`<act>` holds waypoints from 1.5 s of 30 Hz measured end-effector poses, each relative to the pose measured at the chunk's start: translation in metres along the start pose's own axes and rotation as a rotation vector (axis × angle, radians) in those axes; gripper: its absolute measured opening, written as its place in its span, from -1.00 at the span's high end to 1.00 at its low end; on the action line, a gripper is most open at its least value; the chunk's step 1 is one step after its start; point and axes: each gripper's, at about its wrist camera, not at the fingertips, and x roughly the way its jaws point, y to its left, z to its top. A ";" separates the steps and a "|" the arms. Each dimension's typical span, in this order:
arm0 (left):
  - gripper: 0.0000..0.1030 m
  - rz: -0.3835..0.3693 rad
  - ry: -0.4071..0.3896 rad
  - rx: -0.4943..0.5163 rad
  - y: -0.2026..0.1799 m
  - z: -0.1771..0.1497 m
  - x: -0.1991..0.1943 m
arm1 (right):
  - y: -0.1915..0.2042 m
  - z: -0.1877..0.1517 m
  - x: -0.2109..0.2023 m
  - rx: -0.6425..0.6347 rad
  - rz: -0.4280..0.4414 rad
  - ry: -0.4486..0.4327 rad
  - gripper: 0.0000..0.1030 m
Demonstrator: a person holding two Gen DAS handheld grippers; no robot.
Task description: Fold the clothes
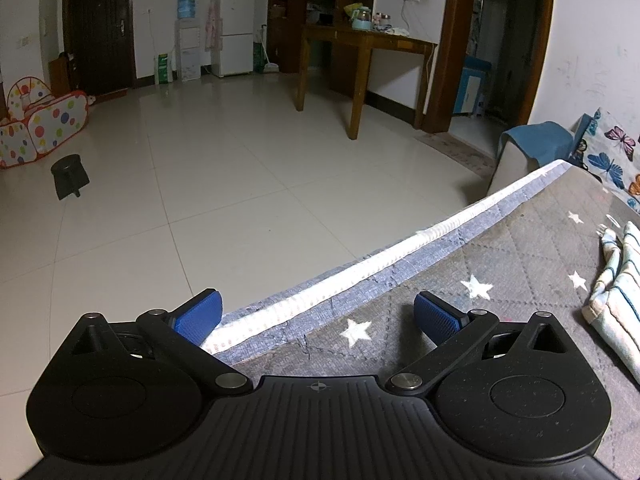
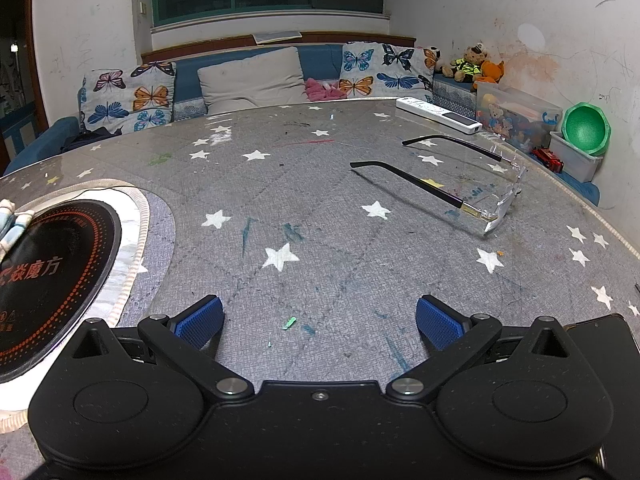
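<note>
A pale striped garment (image 1: 618,292) with blue lines lies bunched on the grey star-patterned table (image 1: 520,256) at the far right of the left wrist view. A small part of the garment (image 2: 14,222) shows at the left edge of the right wrist view, resting on a black round cooktop (image 2: 52,264). My left gripper (image 1: 318,320) hovers open over the table's near edge, left of the garment, with nothing between its blue pads. My right gripper (image 2: 320,322) is open too, low over bare tabletop, well right of the garment.
A pair of glasses (image 2: 472,188) with open arms lies on the table ahead right, a white remote (image 2: 438,114) beyond. A dark phone (image 2: 600,344) sits by the right gripper. A sofa with butterfly cushions (image 2: 132,96) runs behind the table. Tiled floor (image 1: 200,184) and a wooden table (image 1: 360,44) lie left.
</note>
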 end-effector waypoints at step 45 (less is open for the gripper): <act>-0.99 0.003 0.001 0.003 -0.001 -0.001 0.009 | 0.000 0.000 0.000 0.000 0.000 0.000 -1.00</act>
